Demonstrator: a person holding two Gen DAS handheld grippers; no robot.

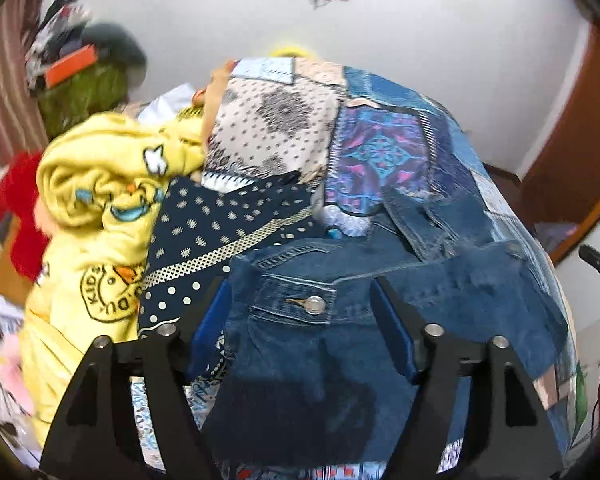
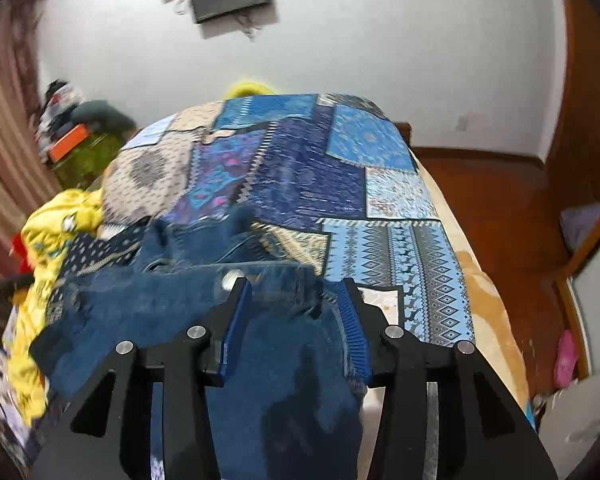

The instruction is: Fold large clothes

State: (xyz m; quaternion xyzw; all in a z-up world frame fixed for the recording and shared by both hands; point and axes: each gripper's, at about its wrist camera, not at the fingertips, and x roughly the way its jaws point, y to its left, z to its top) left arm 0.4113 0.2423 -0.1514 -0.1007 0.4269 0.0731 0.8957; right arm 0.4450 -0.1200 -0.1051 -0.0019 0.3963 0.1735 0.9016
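A pair of blue denim jeans (image 1: 300, 340) lies crumpled on the bed, waistband button (image 1: 314, 305) facing up. My left gripper (image 1: 300, 292) is open, its blue pads on either side of the waistband just above the denim. In the right wrist view the jeans (image 2: 180, 300) spread leftward, and my right gripper (image 2: 294, 288) is open with denim lying between its pads. Neither gripper is closed on the fabric.
A patchwork blue bedspread (image 2: 340, 176) covers the bed. A yellow printed garment (image 1: 100, 208) and a navy dotted cloth (image 1: 220, 220) lie left of the jeans. A red item (image 1: 18, 208) and clutter sit at far left. Wooden floor (image 2: 500, 200) and door lie right.
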